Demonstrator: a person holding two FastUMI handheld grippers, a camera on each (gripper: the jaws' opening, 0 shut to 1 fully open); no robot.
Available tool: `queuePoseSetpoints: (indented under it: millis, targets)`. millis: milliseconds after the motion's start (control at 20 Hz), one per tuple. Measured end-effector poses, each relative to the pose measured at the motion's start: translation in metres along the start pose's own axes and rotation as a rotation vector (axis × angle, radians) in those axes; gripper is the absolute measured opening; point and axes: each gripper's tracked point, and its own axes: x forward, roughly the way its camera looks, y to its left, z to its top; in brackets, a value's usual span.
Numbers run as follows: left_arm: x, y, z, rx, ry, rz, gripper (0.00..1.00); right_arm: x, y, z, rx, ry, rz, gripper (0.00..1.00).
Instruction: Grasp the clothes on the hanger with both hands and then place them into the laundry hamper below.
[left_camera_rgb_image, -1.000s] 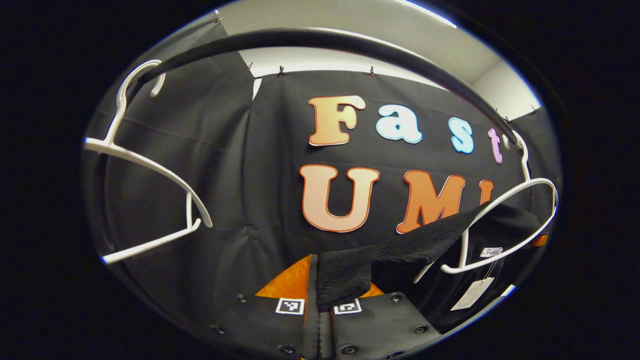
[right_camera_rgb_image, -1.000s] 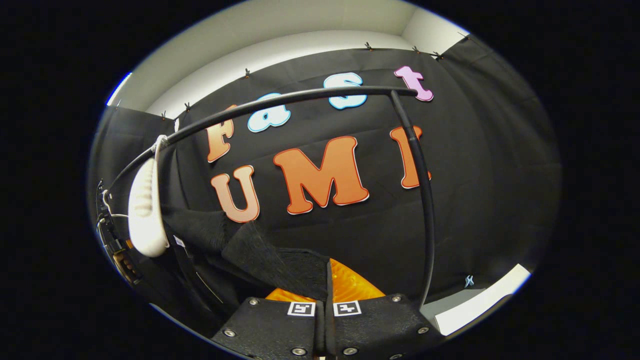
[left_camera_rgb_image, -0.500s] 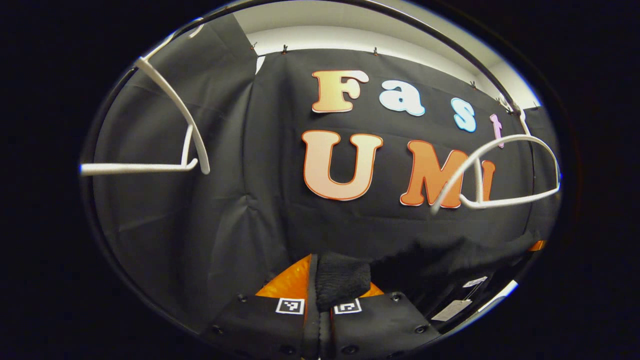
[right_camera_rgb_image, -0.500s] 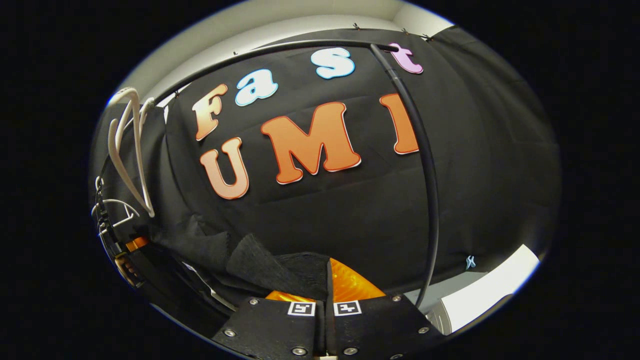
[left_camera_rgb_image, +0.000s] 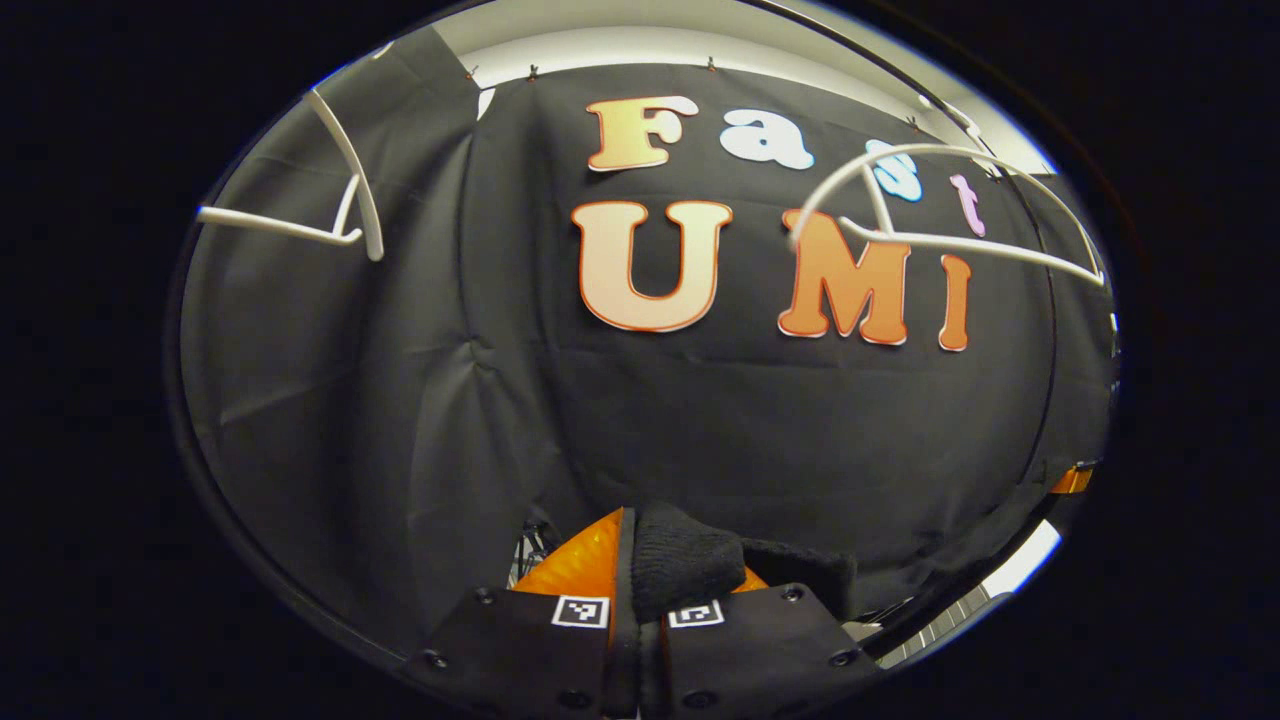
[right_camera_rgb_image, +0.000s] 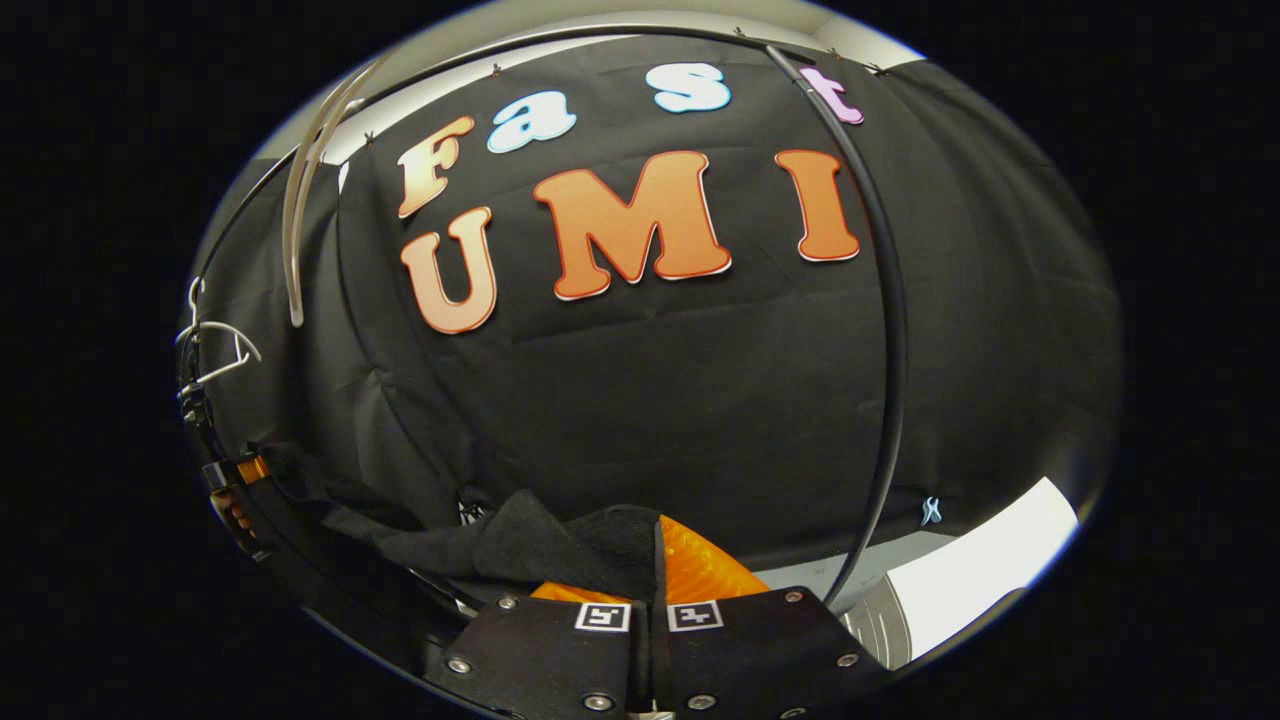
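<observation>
While you hold both tools low, your left gripper (left_camera_rgb_image: 640, 590) is pinched tight on a fold of the black garment (left_camera_rgb_image: 690, 565) at the bottom middle of the left gripper view. Your right gripper (right_camera_rgb_image: 652, 590) pinches the same black cloth at the bottom of the right gripper view. Two bare white hangers (left_camera_rgb_image: 340, 200) sit at the upper left and upper right.

Black rack rail (right_camera_rgb_image: 885, 300) carries two bare white hangers (left_camera_rgb_image: 950, 215)
</observation>
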Motion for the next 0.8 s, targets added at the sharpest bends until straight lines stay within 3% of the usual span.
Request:
queuePoseSetpoints:
  millis: [250,800]
  targets:
    - [-0.001,-0.031,-0.043,0.025,0.050,-0.063,0.09,0.014,0.016,-0.053,-0.018,0.062,0.014,0.00]
    - [0.014,-0.068,-0.144,0.094,0.193,-0.116,0.09,0.040,0.027,-0.148,-0.041,0.190,0.024,0.00]
